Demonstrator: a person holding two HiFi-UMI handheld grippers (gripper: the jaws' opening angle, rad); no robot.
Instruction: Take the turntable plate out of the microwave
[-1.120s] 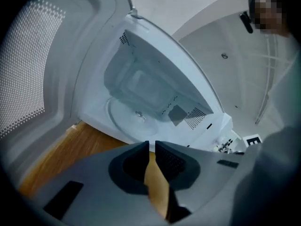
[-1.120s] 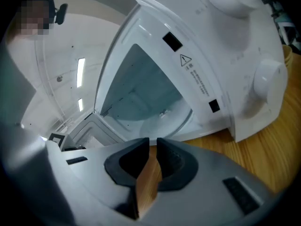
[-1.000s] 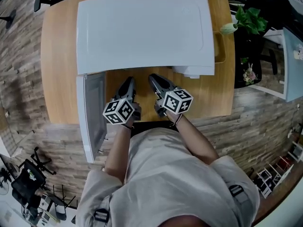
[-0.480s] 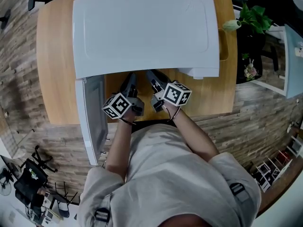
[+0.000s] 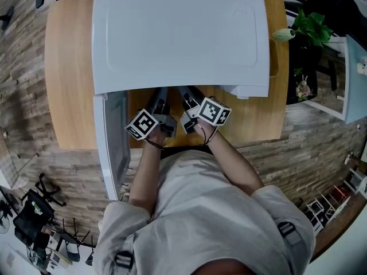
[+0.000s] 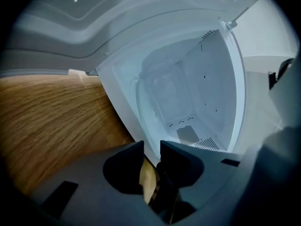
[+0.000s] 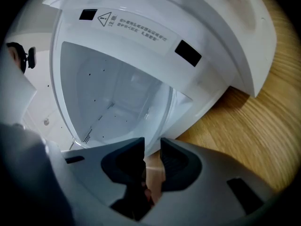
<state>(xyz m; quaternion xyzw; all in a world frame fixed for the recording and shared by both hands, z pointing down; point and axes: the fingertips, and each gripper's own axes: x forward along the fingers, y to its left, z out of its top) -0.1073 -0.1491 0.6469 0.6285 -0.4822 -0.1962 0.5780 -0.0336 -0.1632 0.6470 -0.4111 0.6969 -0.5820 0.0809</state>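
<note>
A round-cornered wooden surface stands on a floor of mixed brown and grey planks. Just off the surface's right edge, a leafy green plant sits on a dark stand, with a small bunch of pale flowers below it and a light cabinet at the frame's edge. Black chairs cluster at lower left, well apart from the surface, and low shelves of small items show at lower right.
</note>
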